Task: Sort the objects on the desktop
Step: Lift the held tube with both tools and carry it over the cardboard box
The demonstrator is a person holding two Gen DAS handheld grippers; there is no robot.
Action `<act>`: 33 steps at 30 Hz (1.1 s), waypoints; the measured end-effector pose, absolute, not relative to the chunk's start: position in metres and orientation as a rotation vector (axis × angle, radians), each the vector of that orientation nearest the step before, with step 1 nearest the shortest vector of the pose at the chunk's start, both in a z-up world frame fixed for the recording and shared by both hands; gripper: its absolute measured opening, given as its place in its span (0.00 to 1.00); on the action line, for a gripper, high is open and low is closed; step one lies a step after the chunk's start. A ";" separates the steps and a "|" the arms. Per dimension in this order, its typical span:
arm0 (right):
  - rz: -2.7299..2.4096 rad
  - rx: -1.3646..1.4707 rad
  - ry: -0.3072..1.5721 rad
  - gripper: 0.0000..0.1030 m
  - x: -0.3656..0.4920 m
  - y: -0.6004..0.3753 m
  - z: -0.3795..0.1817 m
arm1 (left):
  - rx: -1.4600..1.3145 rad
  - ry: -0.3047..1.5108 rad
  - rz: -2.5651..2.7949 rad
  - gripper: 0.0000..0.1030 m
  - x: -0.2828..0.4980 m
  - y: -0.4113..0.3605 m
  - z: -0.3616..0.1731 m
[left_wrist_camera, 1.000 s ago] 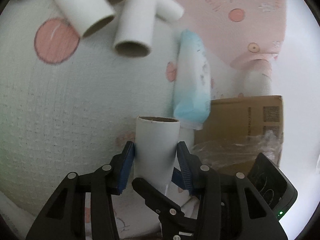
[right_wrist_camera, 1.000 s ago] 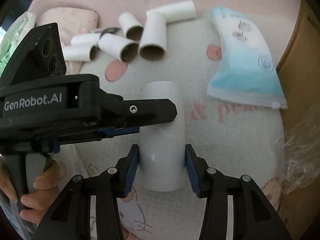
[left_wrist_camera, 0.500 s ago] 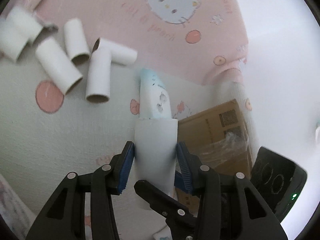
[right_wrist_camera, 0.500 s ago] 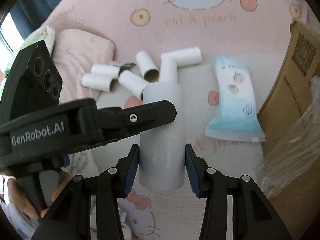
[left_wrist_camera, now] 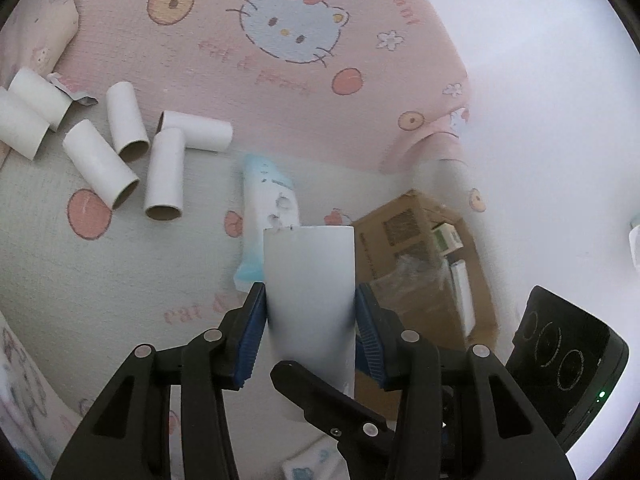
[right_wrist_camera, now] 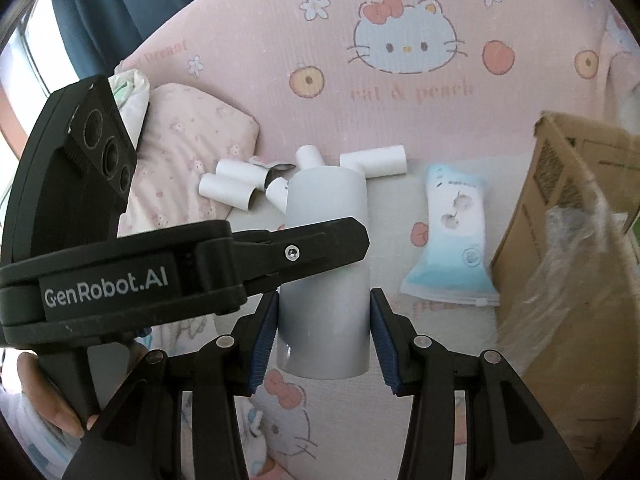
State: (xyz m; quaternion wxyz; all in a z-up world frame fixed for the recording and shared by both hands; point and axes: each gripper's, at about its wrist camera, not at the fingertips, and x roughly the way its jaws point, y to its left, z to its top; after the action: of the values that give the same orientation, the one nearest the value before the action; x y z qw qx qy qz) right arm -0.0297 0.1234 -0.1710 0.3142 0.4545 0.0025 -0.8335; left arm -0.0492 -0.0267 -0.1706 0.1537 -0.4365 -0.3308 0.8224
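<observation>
lying loose toward the far left of the bed (left_wrist_camera: 120,280), beside a pink pillow (right_wrist_camera: 188,140), is a scatter of white cardboard tubes (left_wrist_camera: 164,174): smooth matte cylinders, some showing brown cardboard at their open ends, a few touching or crossing one another. the bed cover is a soft, finely waffled fabric, pale with peach-coloured spots in the near part and pink with a cartoon cat print further back.

near the middle, a single larger white tube (left_wrist_camera: 310,280) is held clear of the cover by both tools at once. the left gripper (left_wrist_camera: 310,332) has its blue ribbed pads pressed flat on the tube's two sides; seen from the right wrist camera it reaches in from the left as a black plastic body, with a hand (right_wrist_camera: 52,396) on its grip. the right gripper (right_wrist_camera: 324,332) clamps the lower end of the same tube (right_wrist_camera: 324,272), its ribbed blue pads tight against the rounded wall. the tube's top rim looks slightly torn on one side.

just right of the tube, a flat, soft tissue pack (right_wrist_camera: 454,236) in glossy pale blue and white film lies on the cover.

at the bed's right edge stands an open brown cardboard box (right_wrist_camera: 560,220) with crinkled clear plastic film (right_wrist_camera: 580,248) spilling out.
</observation>
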 end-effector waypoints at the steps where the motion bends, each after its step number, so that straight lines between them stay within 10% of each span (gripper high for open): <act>1: -2.200 1.196 0.003 0.42 -0.029 0.127 -0.167 | -1.247 -0.950 2.350 0.47 -0.049 -0.024 -0.167; 13: -2.224 1.043 -0.149 0.42 -0.030 0.186 -0.098 | -1.063 -0.631 2.483 0.47 -0.048 0.028 -0.088; 33: -2.352 0.962 0.002 0.41 -0.050 0.227 -0.061 | -1.009 -0.666 2.319 0.47 -0.080 0.080 -0.073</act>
State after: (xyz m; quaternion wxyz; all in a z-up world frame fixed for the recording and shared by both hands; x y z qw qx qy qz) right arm -0.0500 0.2271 -0.0612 0.2959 0.3615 0.0007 -0.8842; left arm -0.0799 0.0801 -0.0733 0.2603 -0.3727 -0.2460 0.8561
